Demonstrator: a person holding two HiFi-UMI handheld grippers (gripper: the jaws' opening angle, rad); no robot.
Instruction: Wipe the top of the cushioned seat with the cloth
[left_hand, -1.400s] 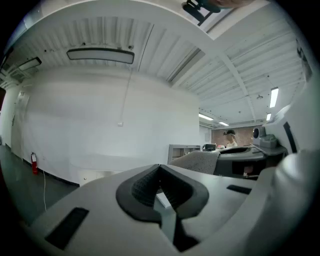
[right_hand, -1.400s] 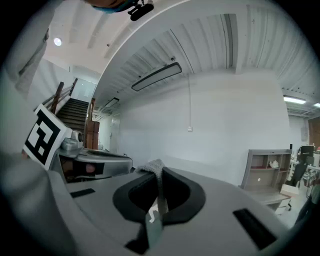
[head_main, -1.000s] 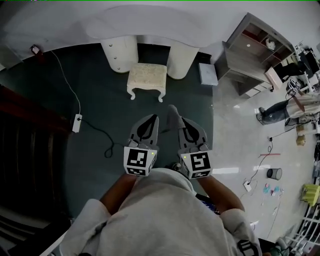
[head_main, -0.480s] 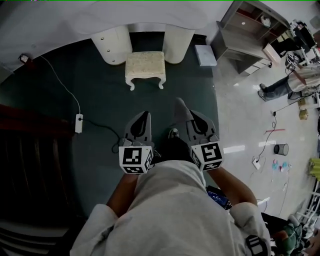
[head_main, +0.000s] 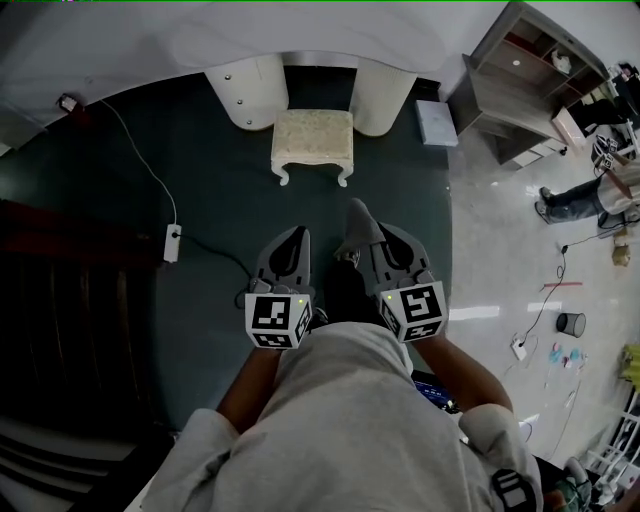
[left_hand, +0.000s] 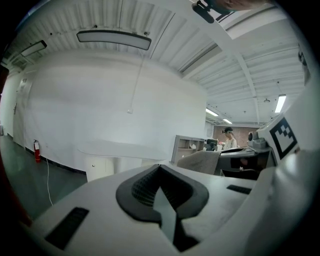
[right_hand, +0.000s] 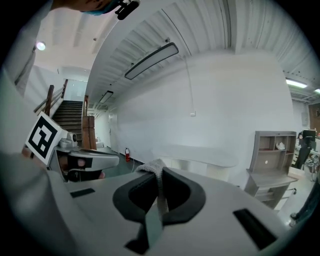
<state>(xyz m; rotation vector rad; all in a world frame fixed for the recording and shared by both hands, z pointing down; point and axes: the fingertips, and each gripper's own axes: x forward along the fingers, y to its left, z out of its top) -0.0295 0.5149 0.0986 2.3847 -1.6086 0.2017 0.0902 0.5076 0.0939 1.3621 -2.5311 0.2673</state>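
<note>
Two grippers held at the person's waist, seen from the head view. The left gripper (head_main: 299, 236) has its jaws pressed together with nothing between them, as its own view confirms. The right gripper (head_main: 372, 240) is clamped on the grey cloth (head_main: 353, 222). A knitted fold of the cloth stands up out of the closed jaws in the right gripper view, and the loose end points forward in the head view. Both grippers lie side by side, close but apart, over the dark carpet (head_main: 200, 170).

To the left on the carpet lies a power strip (head_main: 172, 243) with its cable trailing towards the wall. Ahead, well apart from both grippers, stands the cushioned seat (head_main: 313, 133), a small cream stool with curved legs and a bare top. It sits just in front of the gap between the two pedestals of a white table (head_main: 300, 40). A shelf unit (head_main: 520, 80) stands far right on the pale floor.

Over the last second the seat has drifted slightly rightward in the head view, and the right gripper has edged a little forward. The jaws have not altered, and the gap to the seat is about as wide as before. Judgement: the cloth is secured and the approach is under way. No wiping has begun, and the next move calls for closing the gap and lowering the cloth onto the cushion.
</note>
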